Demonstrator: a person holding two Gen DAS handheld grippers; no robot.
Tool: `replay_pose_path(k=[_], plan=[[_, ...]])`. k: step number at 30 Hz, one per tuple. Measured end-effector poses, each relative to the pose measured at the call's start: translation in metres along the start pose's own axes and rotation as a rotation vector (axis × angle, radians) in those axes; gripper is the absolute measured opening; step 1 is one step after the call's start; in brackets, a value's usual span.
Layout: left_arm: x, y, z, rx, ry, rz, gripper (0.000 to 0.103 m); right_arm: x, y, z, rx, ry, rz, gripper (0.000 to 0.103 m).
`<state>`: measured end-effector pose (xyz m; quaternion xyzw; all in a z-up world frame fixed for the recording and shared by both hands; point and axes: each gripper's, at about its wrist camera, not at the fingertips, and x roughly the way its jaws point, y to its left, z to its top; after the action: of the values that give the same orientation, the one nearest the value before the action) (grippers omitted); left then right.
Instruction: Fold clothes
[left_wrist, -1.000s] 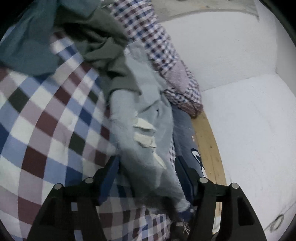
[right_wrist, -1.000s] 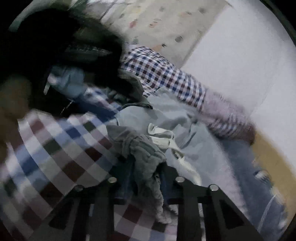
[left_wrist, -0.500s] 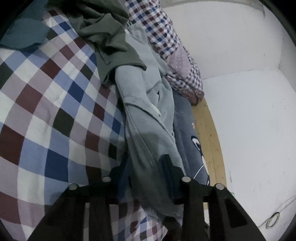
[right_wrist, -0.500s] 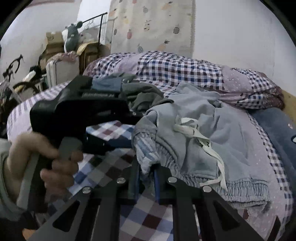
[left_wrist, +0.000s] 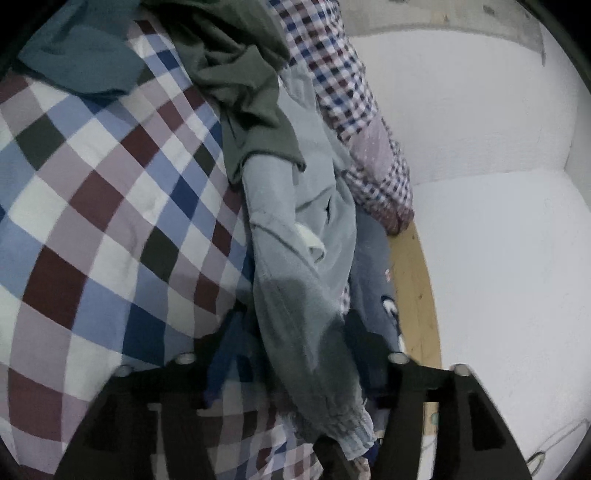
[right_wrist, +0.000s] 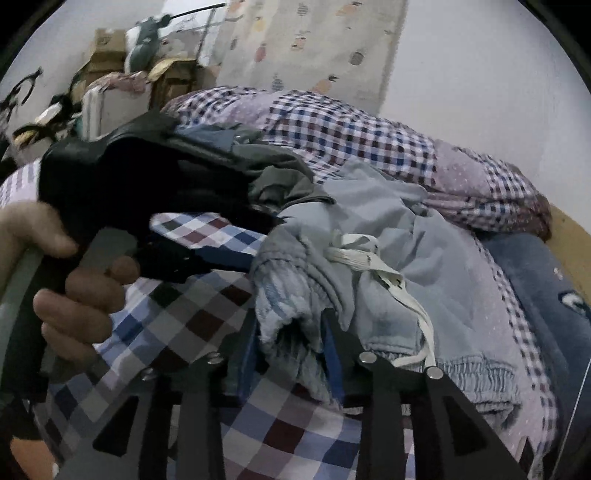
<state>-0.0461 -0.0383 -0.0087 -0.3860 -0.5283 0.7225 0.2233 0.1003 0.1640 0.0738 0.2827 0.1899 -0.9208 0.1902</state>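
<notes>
Light grey-blue drawstring cotton pants (right_wrist: 388, 236): we pinch waistband btwn right gripper (right_wrist: 291, 343) fingers, leg lies btwn spread left gripper (left_wrist: 291, 354) fingers, for straightening.

Pale grey trousers (left_wrist: 295, 236) between spread left tongs (left_wrist: 291, 354), over checked bedsheet (left_wrist: 92, 206).

Both fisheye views are dim and bluish, with straight lines bowed and black vignetting at the corners. In the left wrist view the white wall (left_wrist: 480, 147) at the right is the brightest area. In the right wrist view the person's hand (right_wrist: 70, 295) at left is softly blurred.
</notes>
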Motion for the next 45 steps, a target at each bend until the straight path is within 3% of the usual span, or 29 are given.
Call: replay_pose_path(k=[4, 13, 15, 16, 17, 26, 31, 36, 42, 44, 45], plan=[[0.010, -0.006, 0.003, 0.018, 0.022, 0.023, 0.072, -0.003, -0.009, 0.003, 0.054, -0.016, -0.003, 0.053], [0.026, -0.019, -0.013, 0.141, 0.101, 0.093, 0.070, -0.011, -0.008, 0.008, 0.101, -0.065, 0.080, 0.055], [0.025, -0.020, -0.014, 0.146, 0.102, 0.098, 0.053, -0.009, -0.005, 0.007, 0.092, -0.057, 0.079, 0.055], [0.024, -0.018, -0.014, 0.147, 0.105, 0.112, 0.036, -0.009, -0.004, 0.007, 0.083, -0.055, 0.076, 0.055], [0.024, -0.017, -0.014, 0.149, 0.106, 0.123, 0.026, -0.009, -0.003, 0.007, 0.075, -0.055, 0.073, 0.055], [0.016, -0.025, -0.015, 0.210, 0.104, 0.083, 0.011, -0.007, 0.023, 0.002, -0.073, -0.061, 0.022, 0.072], [0.010, -0.041, -0.014, 0.278, 0.120, 0.043, 0.007, -0.002, 0.039, -0.004, -0.190, -0.068, -0.073, 0.073], [0.011, -0.052, -0.019, 0.312, 0.156, -0.040, 0.006, 0.009, 0.038, -0.004, -0.218, -0.076, -0.159, 0.072], [0.006, -0.059, -0.020, 0.327, 0.149, -0.095, 0.009, 0.014, 0.028, 0.005, -0.187, -0.077, -0.194, 0.038], [0.007, -0.058, -0.019, 0.309, 0.154, -0.111, 0.013, 0.011, 0.021, 0.008, -0.171, -0.073, -0.204, 0.022], [0.008, -0.057, -0.018, 0.301, 0.156, -0.117, 0.015, 0.008, 0.017, 0.009, -0.162, -0.071, -0.210, 0.021]])
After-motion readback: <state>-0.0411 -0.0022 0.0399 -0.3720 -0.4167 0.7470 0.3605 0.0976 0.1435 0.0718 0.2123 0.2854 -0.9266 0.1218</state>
